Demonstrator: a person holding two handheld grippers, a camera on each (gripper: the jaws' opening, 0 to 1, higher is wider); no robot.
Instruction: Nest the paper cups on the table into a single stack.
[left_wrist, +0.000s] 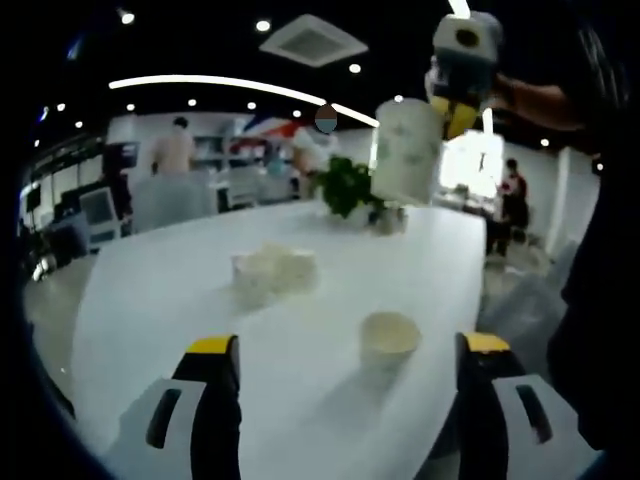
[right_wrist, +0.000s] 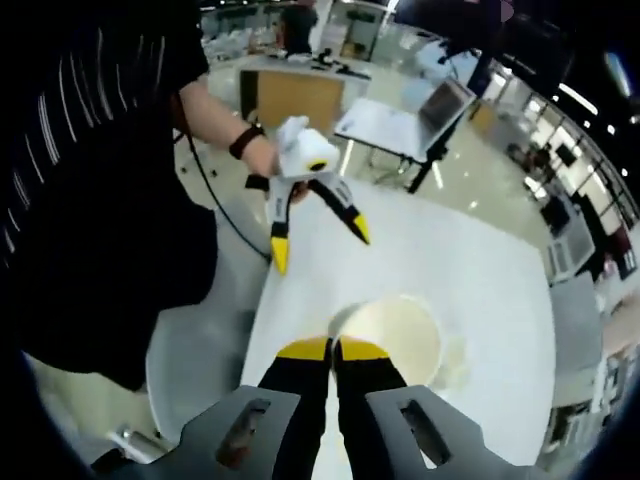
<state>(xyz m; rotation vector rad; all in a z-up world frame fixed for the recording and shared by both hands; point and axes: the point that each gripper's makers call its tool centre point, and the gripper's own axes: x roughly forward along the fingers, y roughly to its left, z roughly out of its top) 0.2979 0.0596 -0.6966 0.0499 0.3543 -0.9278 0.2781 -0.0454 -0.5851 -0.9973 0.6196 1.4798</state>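
Right tool (right_wrist: 334, 349) clenched on rim of white paper cup (right_wrist: 395, 335), lifted high. Left tool (left_wrist: 350, 345) released, jaws wide. Small cream paper cup (left_wrist: 389, 340) upright on white worktop (left_wrist: 180, 290), at 12 o'clock between left jaws; left tool nearer.

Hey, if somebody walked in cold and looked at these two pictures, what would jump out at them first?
Probably the paper cup held high above the white table, pinched at its rim by the right tongs, whose jaws are shut on it. Next, the left tongs spread wide open over the table edge. Below them, a lone small cup sits upright, with a blurry pale cluster of cups further back.
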